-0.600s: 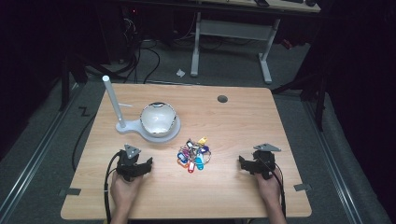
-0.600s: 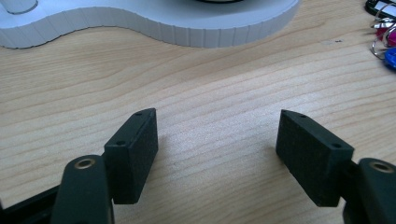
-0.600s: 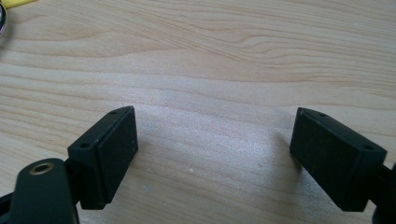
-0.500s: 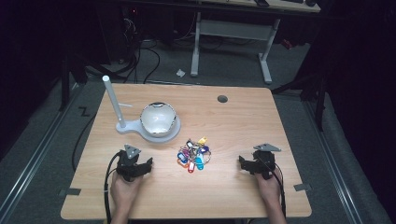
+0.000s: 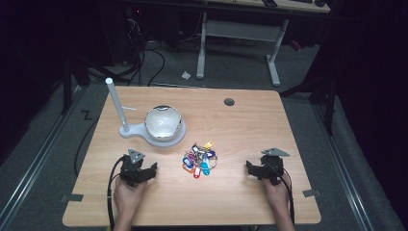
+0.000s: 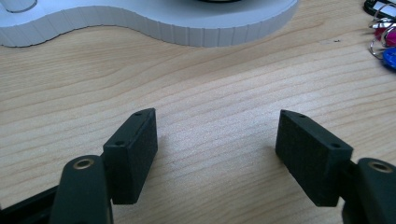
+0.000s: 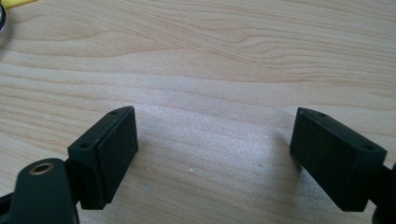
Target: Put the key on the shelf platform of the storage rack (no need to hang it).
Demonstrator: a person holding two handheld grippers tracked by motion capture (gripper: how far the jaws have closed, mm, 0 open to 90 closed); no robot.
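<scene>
Both my left gripper (image 5: 144,169) and right gripper (image 5: 254,169) stand open, empty. The bunch of key tags (image 5: 200,159) lies between them; its tangled rings may drag neighbours when I pinch one.

Wooden table (image 5: 240,120), pale grain, seen from above. White stand (image 5: 139,131) at about ten o'clock from the table's middle: a base flat on the top, an upright post (image 5: 117,103) at its nine o'clock end and a shiny dome (image 5: 163,122) at its three o'clock end. Keys (image 5: 199,159), a heap of coloured tags on rings, lie near the dome at its five o'clock. A round hole (image 5: 229,102) sits toward one o'clock, near the far edge.
</scene>
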